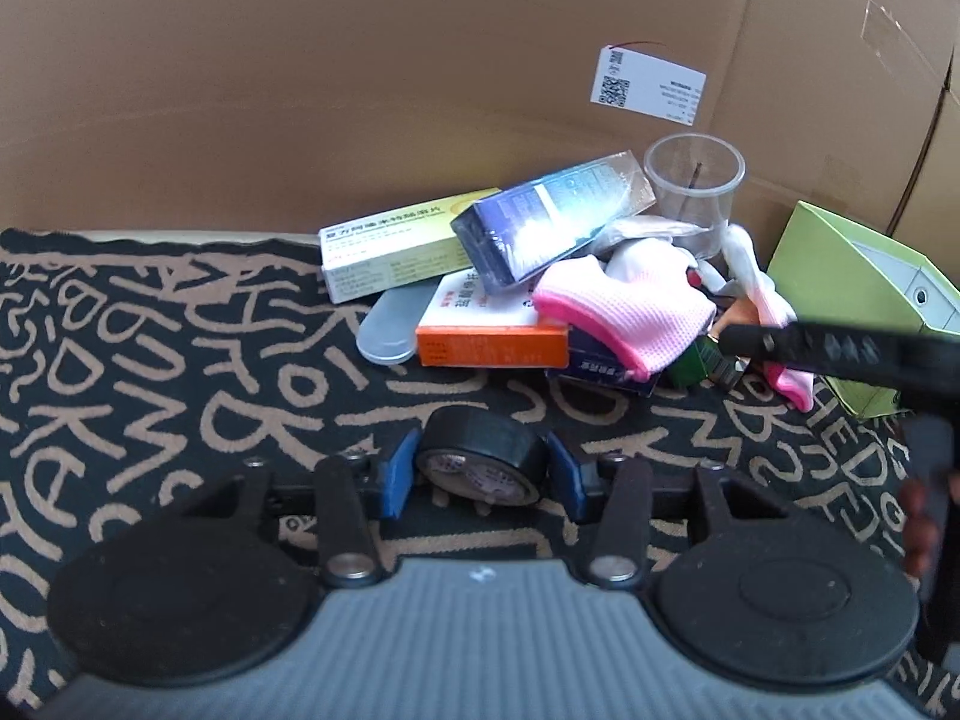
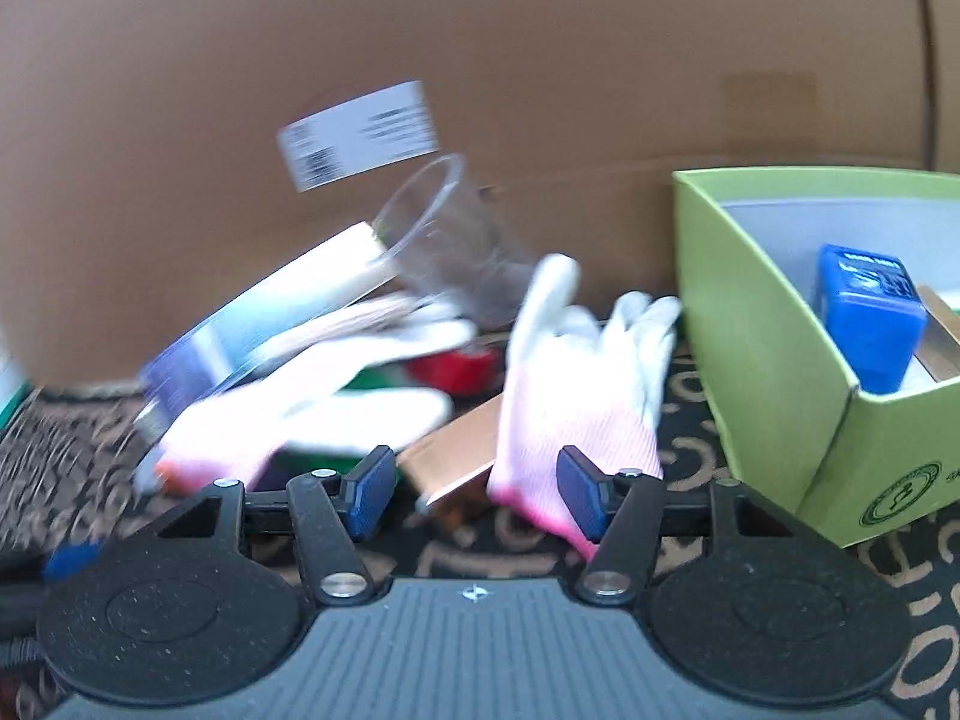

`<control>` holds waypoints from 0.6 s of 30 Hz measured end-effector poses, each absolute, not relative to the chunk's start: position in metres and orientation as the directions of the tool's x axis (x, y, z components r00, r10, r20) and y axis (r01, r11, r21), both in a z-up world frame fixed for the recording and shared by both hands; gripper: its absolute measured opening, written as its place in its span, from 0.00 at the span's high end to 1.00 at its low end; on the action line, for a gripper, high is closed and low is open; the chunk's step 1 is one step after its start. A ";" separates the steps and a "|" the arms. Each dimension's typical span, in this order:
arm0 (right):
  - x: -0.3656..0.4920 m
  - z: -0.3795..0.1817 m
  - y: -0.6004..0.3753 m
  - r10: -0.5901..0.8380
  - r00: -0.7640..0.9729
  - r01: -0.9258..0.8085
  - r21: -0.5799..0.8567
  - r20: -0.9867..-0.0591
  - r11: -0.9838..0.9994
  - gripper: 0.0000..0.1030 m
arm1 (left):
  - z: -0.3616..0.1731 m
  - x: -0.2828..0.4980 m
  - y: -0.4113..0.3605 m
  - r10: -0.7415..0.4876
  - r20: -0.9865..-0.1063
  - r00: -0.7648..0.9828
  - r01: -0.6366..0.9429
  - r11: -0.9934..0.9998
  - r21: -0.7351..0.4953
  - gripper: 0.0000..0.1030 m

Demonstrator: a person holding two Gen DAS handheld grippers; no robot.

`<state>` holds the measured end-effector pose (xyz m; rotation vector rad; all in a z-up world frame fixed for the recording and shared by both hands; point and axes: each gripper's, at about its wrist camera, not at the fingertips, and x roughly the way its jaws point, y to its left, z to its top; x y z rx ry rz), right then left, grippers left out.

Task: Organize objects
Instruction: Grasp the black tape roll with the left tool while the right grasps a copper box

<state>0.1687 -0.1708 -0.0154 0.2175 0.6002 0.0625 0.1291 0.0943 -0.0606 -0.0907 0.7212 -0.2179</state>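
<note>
My left gripper (image 1: 478, 476) has its blue-padded jaws closed on a black roll of tape (image 1: 480, 456), held just above the black cloth with tan lettering (image 1: 180, 348) that covers the tabletop. To the left of the roll, the cloth lies bare out to its far edge, where a tall brown cardboard wall (image 1: 360, 72) closes off the scene. Beyond the roll sits a heap: a white and yellow medicine carton (image 1: 390, 246), a dark blue shiny carton (image 1: 540, 222) lying across it, an orange and white carton (image 1: 492, 324), a frosted plastic case (image 1: 390, 330) and a pink and white knit glove (image 1: 630, 306). A clear plastic cup (image 1: 696, 192) stands at the far side of the heap, near the wall.

My right gripper (image 2: 476, 489) has its jaws open, with the cuff of a second pink and white glove (image 2: 576, 396) against the right pad. This view is blurred on the left. At the right stands a green open-topped cardboard box (image 2: 756, 330) holding a blue plastic block (image 2: 870, 324) upright against its near wall.
</note>
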 end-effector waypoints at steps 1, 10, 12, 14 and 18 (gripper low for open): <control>0.173 -0.015 -0.171 0.111 0.826 0.027 0.236 -0.553 0.971 0.36 | -0.061 0.129 0.094 -0.230 -0.642 0.732 0.167 0.973 -0.158 0.54; 0.173 -0.017 -0.157 0.045 0.839 0.016 0.107 -0.542 0.994 0.62 | -0.062 0.125 0.093 -0.232 -0.633 0.739 0.195 0.972 -0.129 0.55; 0.161 -0.015 -0.159 0.057 0.837 -0.014 0.082 -0.545 0.997 0.63 | -0.062 0.125 0.092 -0.233 -0.631 0.740 0.195 0.972 -0.130 0.55; 0.145 -0.013 -0.162 0.075 0.834 -0.044 0.071 -0.547 0.997 0.64 | -0.063 0.124 0.091 -0.230 -0.628 0.743 0.196 0.973 -0.124 0.55; 0.106 -0.010 -0.167 0.094 0.833 -0.104 0.012 -0.545 0.994 0.64 | -0.061 0.117 0.086 -0.251 -0.629 0.735 0.214 0.967 -0.137 0.55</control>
